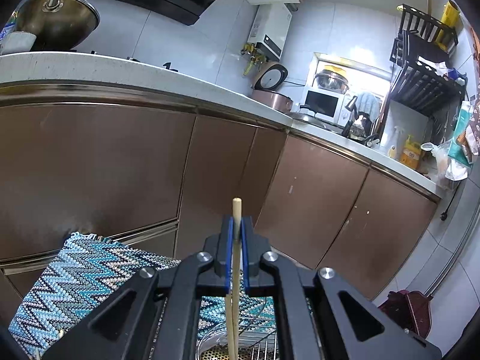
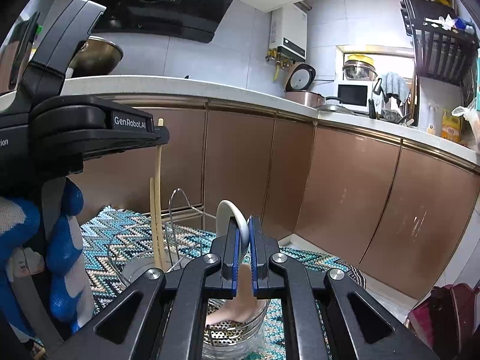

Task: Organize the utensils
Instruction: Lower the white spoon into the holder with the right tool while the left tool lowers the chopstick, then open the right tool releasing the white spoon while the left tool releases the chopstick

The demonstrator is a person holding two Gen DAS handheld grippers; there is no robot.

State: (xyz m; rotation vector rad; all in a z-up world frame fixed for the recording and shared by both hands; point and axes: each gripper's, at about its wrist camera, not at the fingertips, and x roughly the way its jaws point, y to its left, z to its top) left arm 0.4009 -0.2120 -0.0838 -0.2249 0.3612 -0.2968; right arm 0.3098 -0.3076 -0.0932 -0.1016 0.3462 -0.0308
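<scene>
Left gripper (image 1: 237,234) is clamping wooden chopsticks (image 1: 236,258), right gripper (image 2: 243,234) is gripping a white spoon (image 2: 231,219); both are hanging upright over the perforated drainer (image 2: 231,334) at 6 o'clock. Keeping them vertical, lowering slowly, should be helping.

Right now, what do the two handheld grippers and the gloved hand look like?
Both grippers, left gripper and right gripper, are matte black linkage frames with silver pivot bolts and blue pads lining the fingers. The left one's body carries white GenRobot.AI lettering. The hand gripping its handle wears a white knit glove coated blue.
</scene>
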